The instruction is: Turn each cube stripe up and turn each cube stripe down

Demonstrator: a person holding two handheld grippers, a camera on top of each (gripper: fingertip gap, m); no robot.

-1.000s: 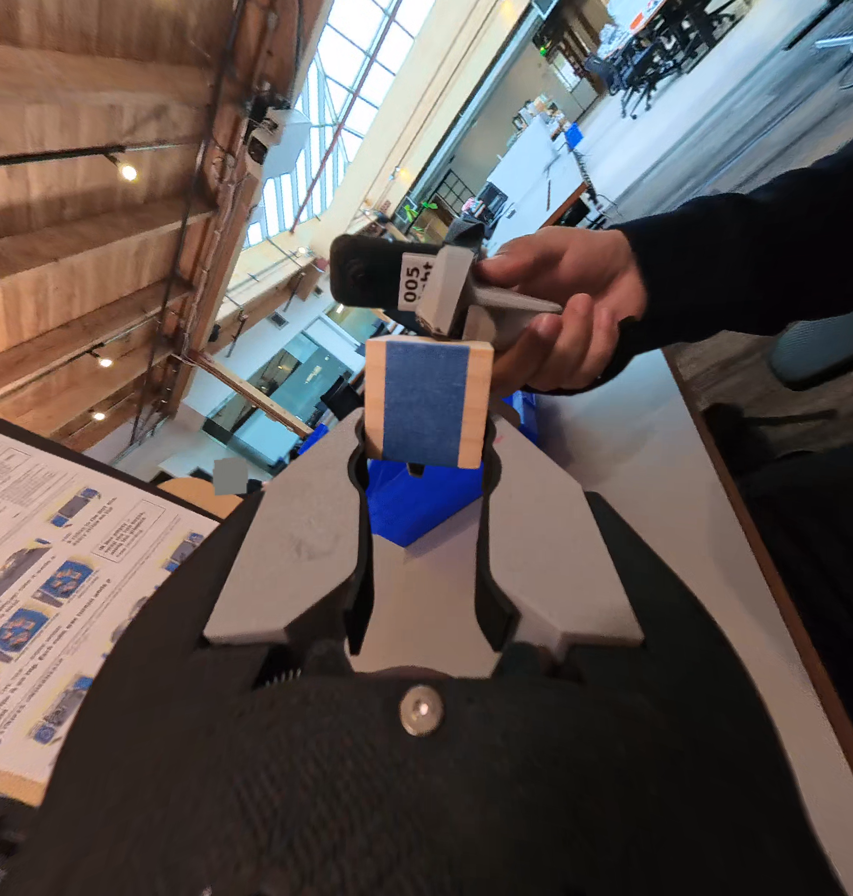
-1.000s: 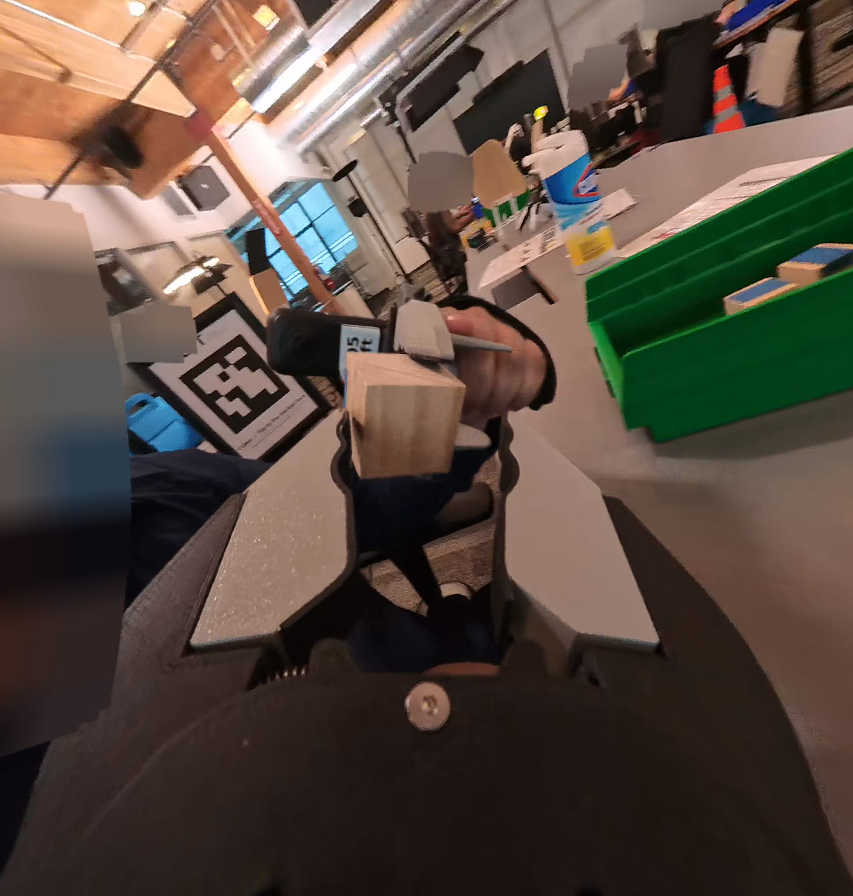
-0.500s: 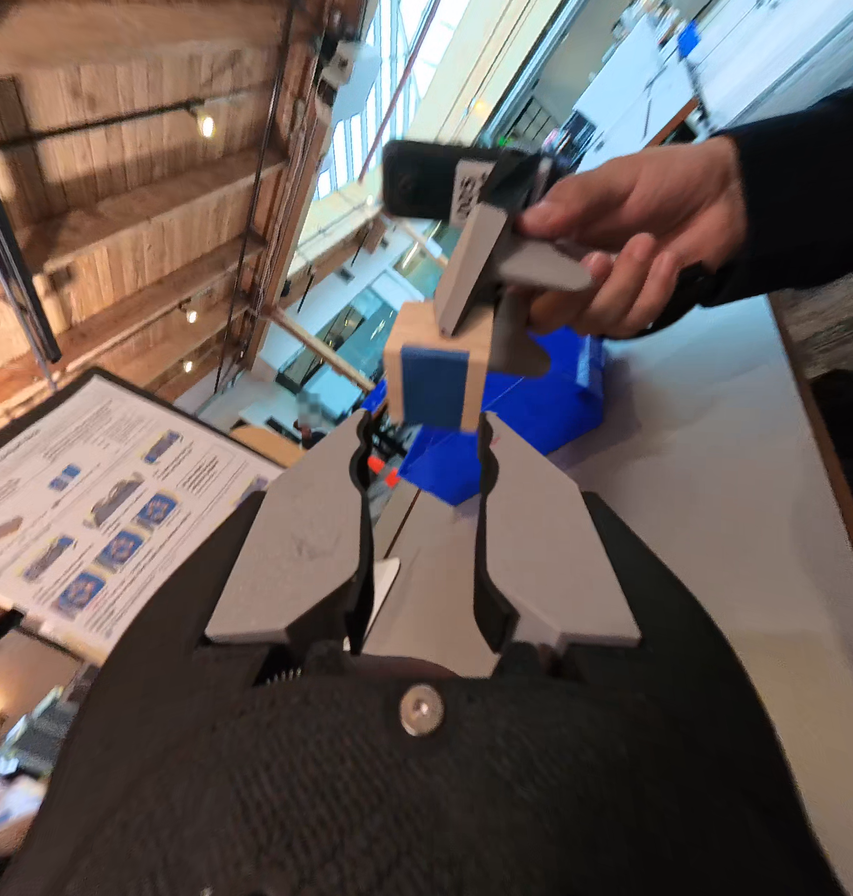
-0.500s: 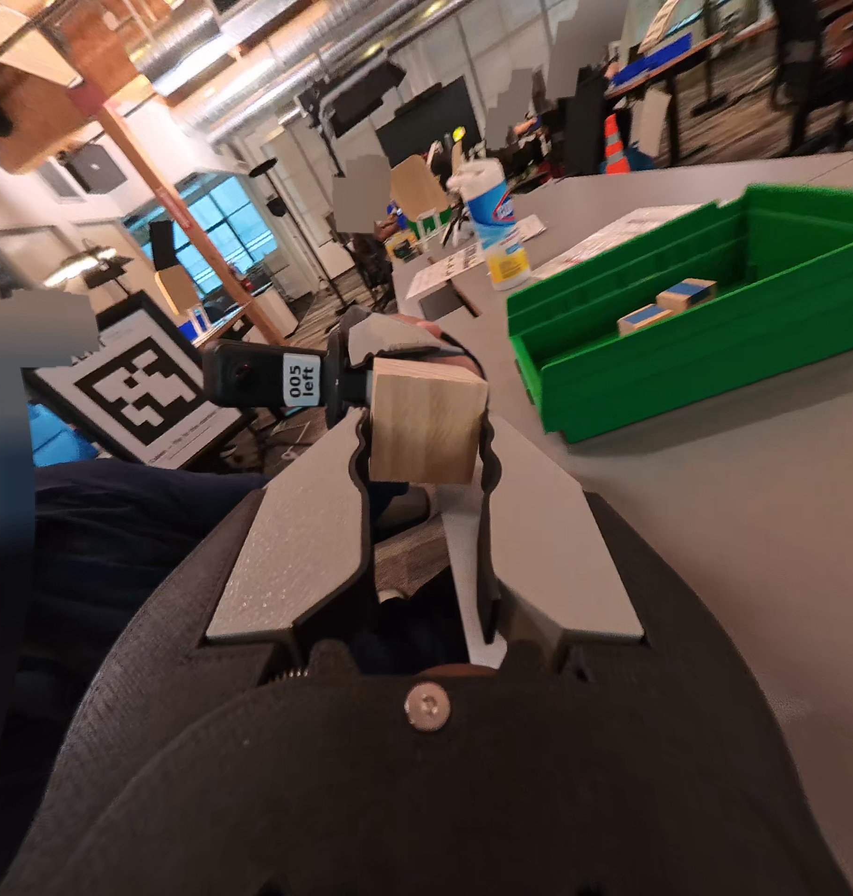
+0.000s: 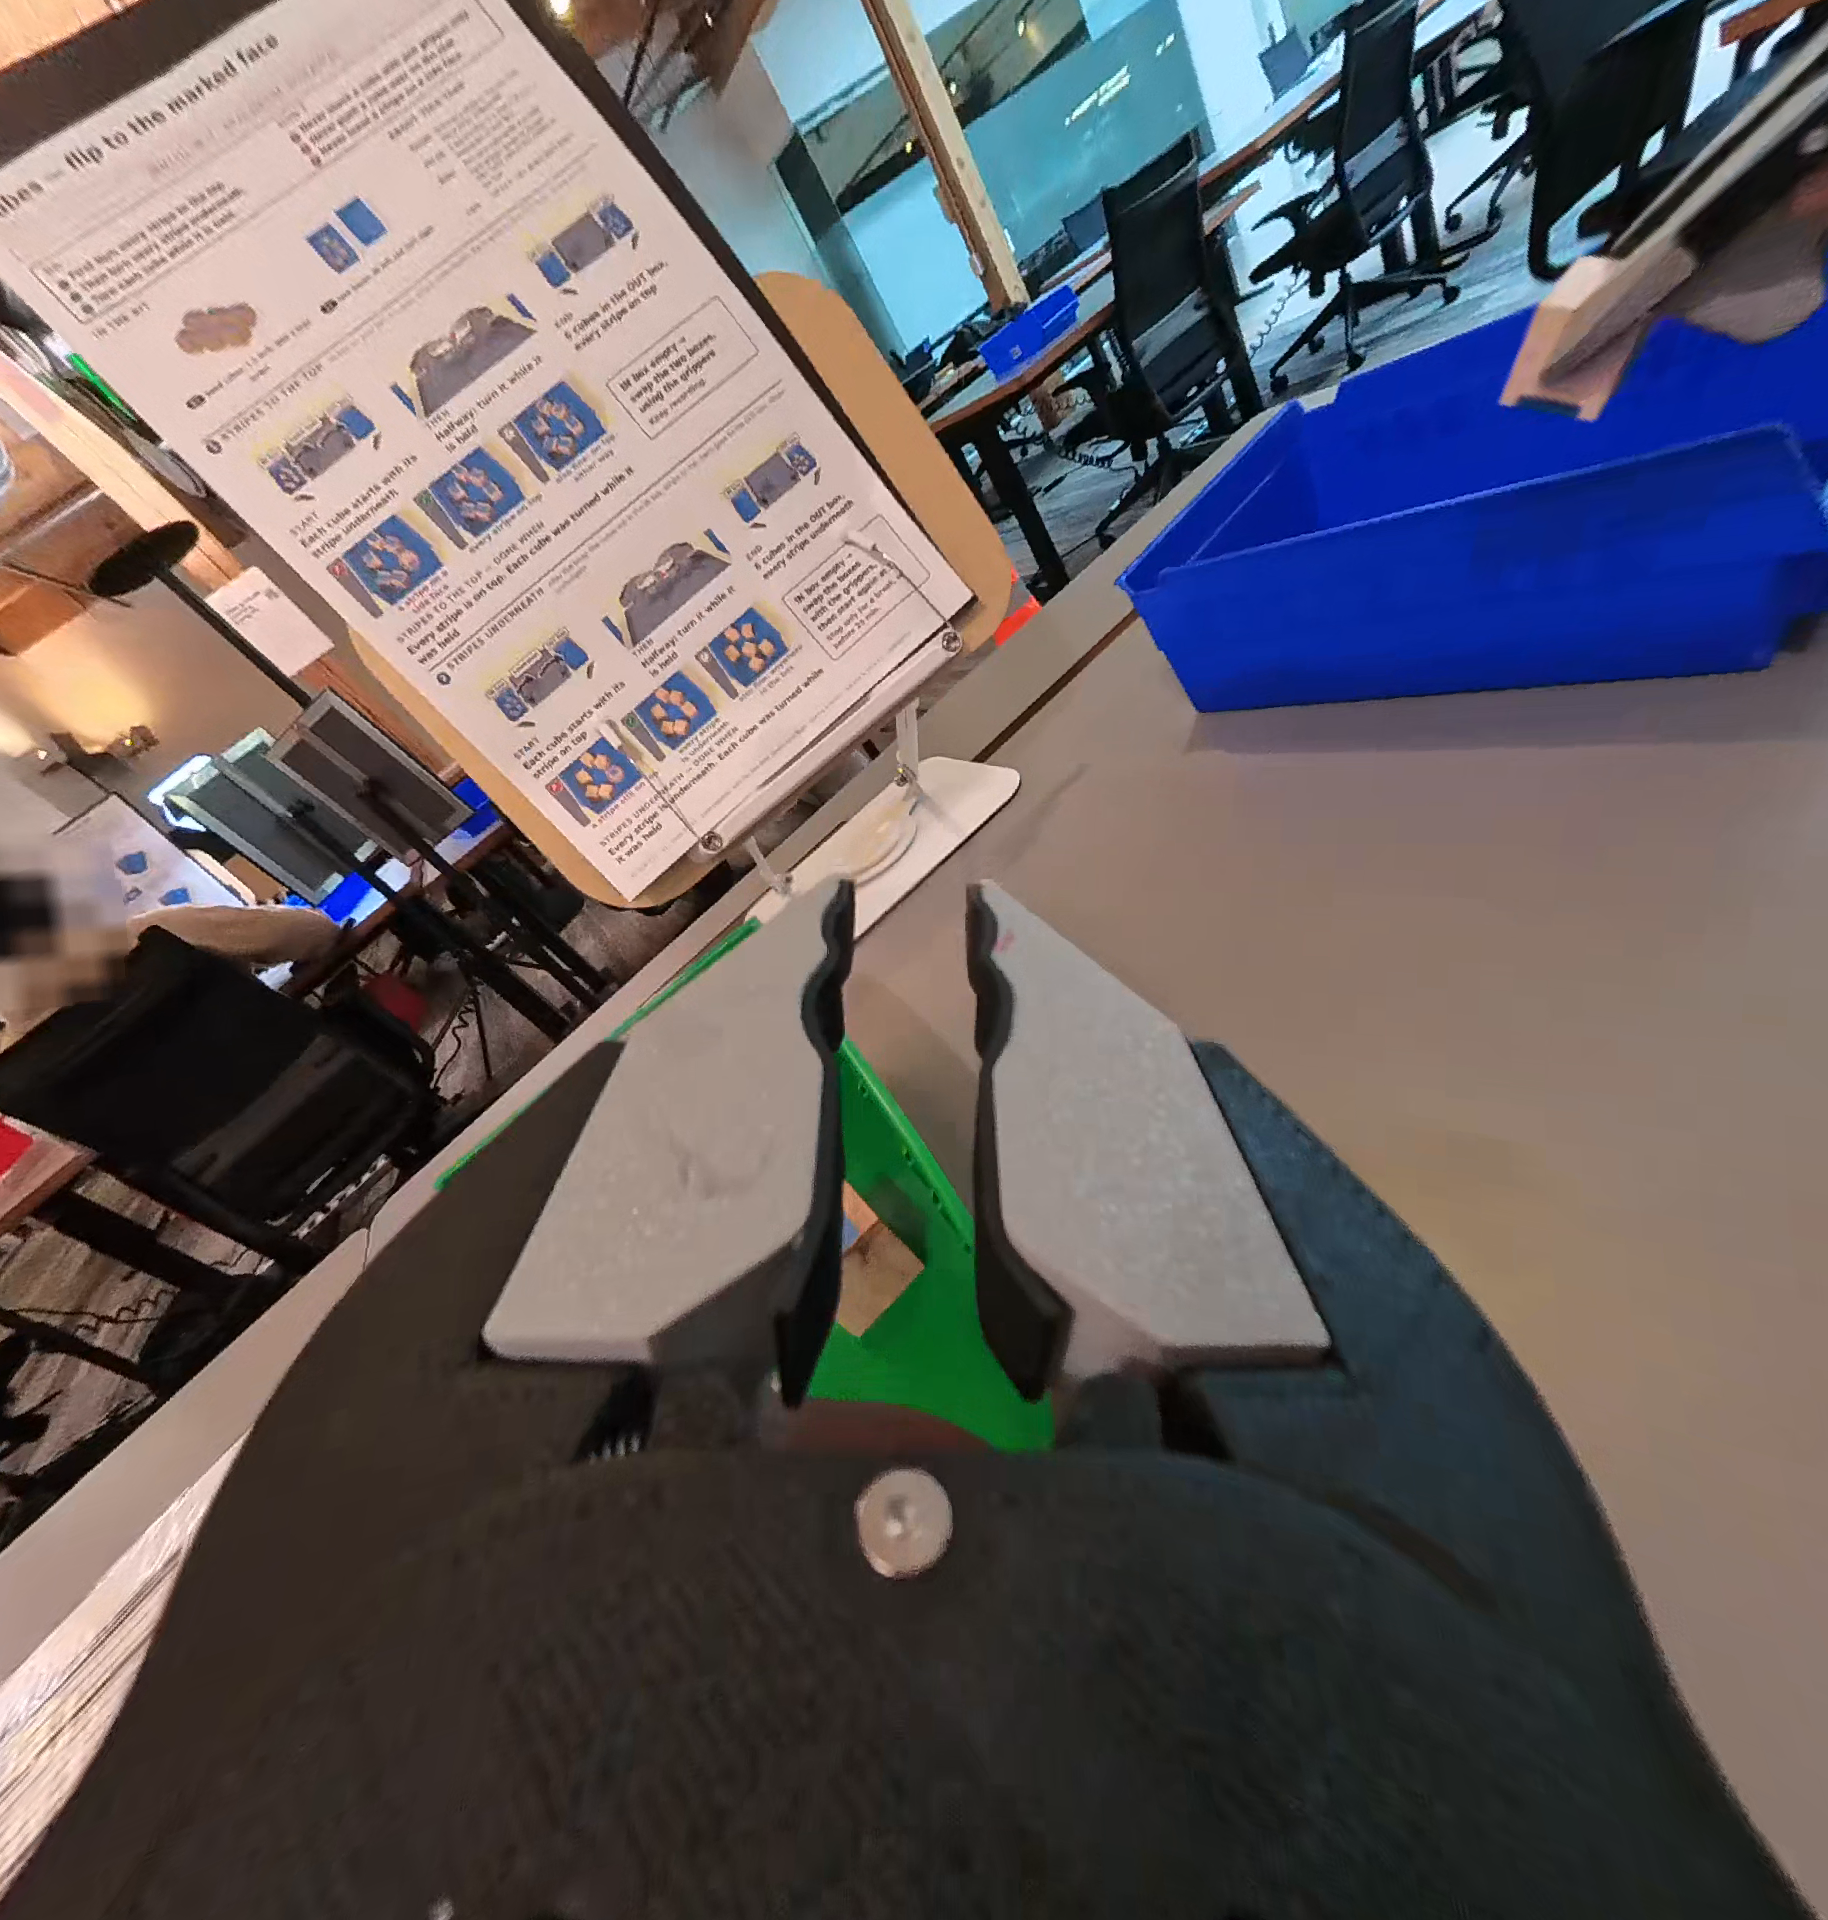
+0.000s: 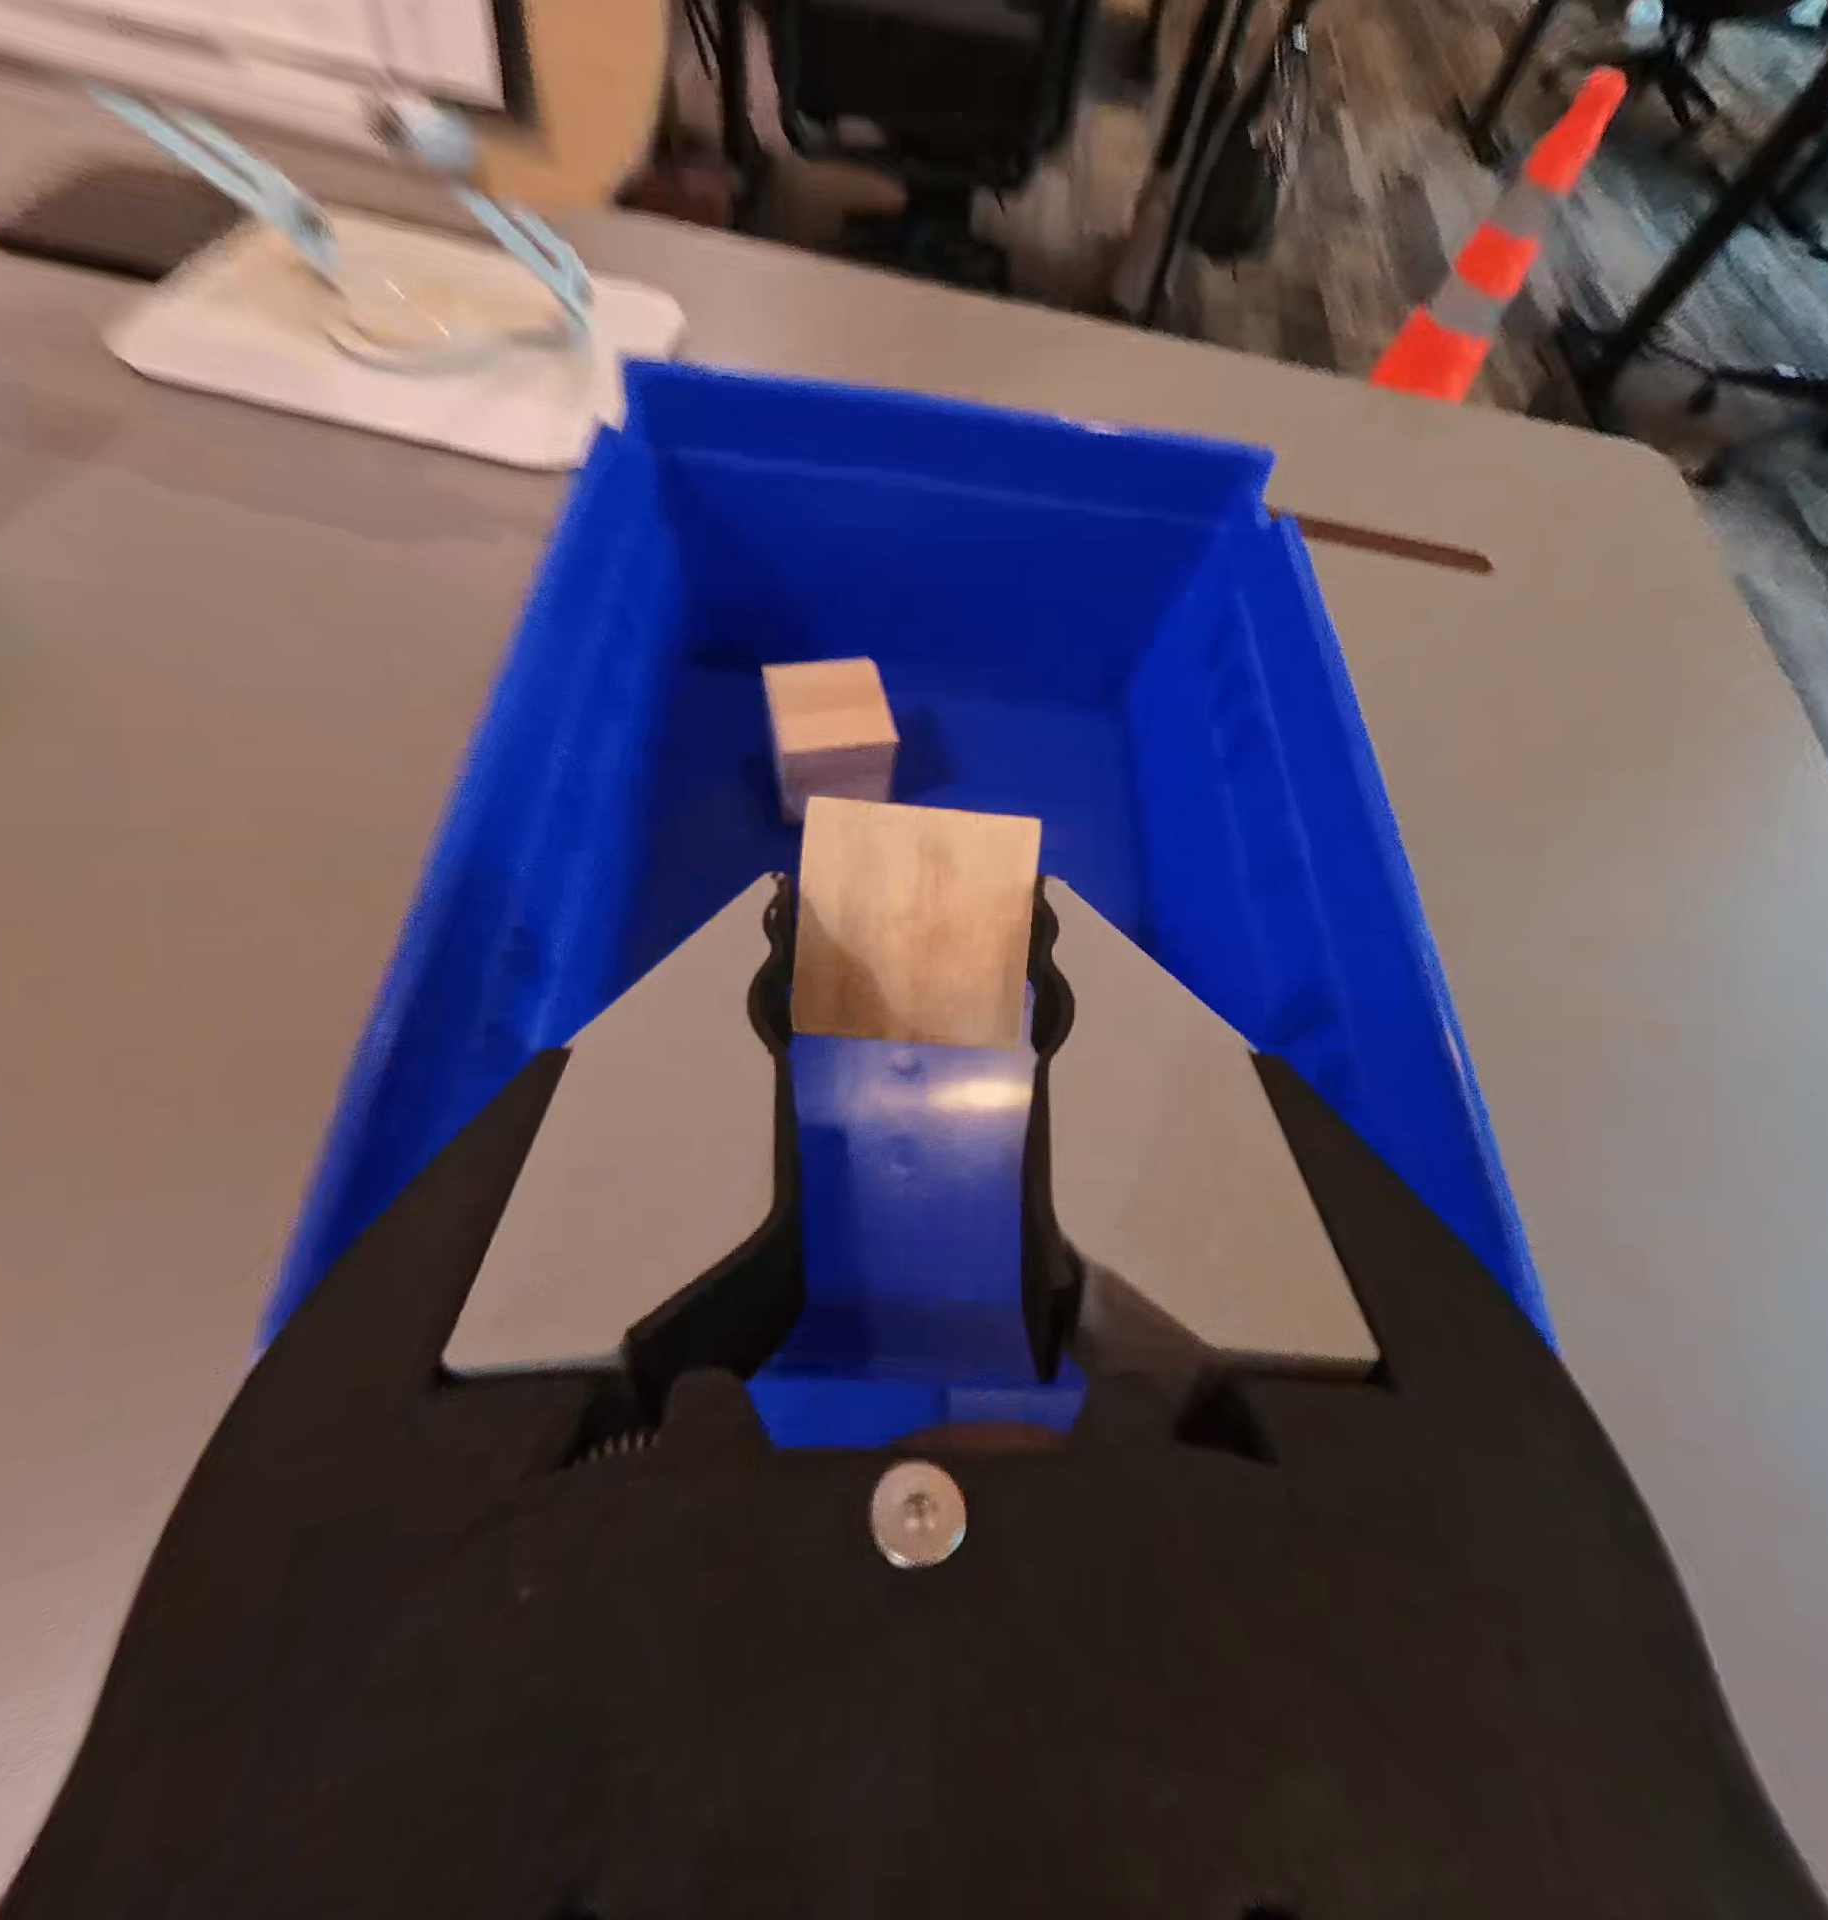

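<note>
My right gripper (image 6: 915, 894) is shut on a wooden cube (image 6: 915, 925) and holds it above the blue bin (image 6: 494, 831). The cube's top face is plain wood. In the left wrist view the same cube (image 5: 1575, 343) hangs over the blue bin (image 5: 1492, 561) with a blue edge on its underside. A second cube (image 6: 830, 732) lies in the blue bin, plain wood up. My left gripper (image 5: 908, 914) is open and empty above the green bin (image 5: 920, 1340). Part of a cube (image 5: 874, 1273) shows in that bin between the fingers.
An instruction board (image 5: 453, 447) stands on a white base (image 6: 401, 343) at the table's far edge, left of the blue bin. An orange cone (image 6: 1502, 249) and office chairs stand beyond the table. Bare grey tabletop (image 5: 1409, 1039) lies between the two bins.
My left gripper let go of the cube and swung down over the green bin. My right gripper kept the cube and carried it over the blue bin.
</note>
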